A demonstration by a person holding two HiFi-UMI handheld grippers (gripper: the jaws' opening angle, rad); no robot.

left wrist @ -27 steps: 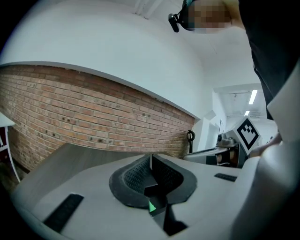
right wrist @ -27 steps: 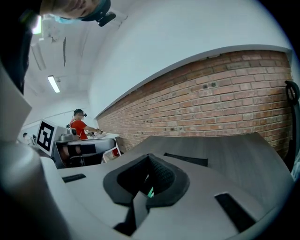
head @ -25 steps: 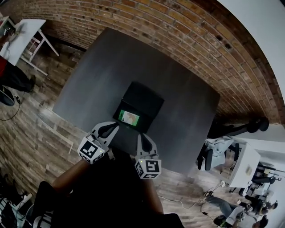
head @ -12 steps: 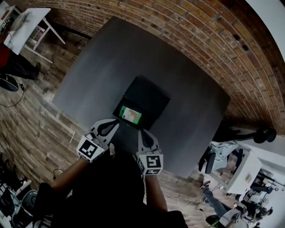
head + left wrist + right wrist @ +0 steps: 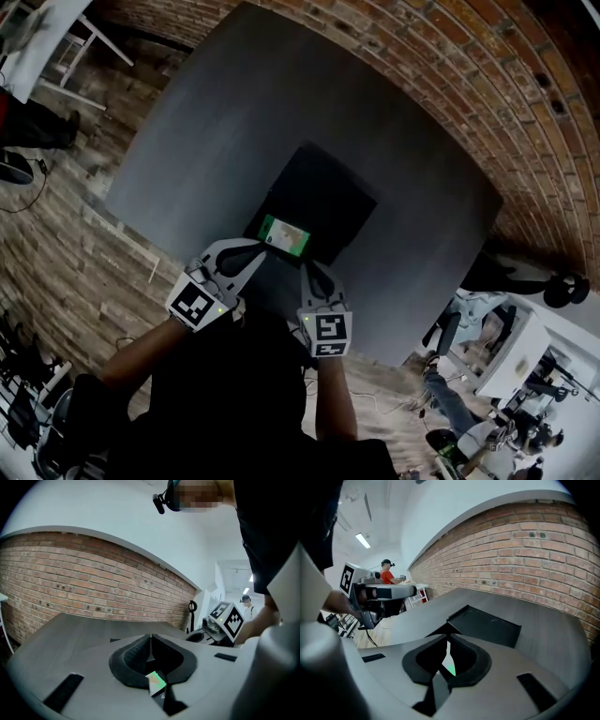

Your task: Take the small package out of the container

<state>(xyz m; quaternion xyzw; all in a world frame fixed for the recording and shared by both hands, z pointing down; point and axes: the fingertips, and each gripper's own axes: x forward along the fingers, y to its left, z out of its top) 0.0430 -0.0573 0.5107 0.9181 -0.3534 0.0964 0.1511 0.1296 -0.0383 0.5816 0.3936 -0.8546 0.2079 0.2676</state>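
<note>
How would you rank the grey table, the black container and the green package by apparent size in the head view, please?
Largest to smallest:
1. grey table
2. black container
3. green package
The differences are plain, with no ties.

The left gripper (image 5: pixel 151 638) fills the lower half of the frame, its two dark jaws pressed together at the centre with nothing between them. Just below their tips, in the opening behind the pads, the small package (image 5: pixel 155 683) shows green and white. The grey table (image 5: pixel 79 629) spreads behind, and a brick wall (image 5: pixel 84 581) runs across the left and middle. At the right edge sits the right gripper's marker cube (image 5: pixel 230 619).
</note>
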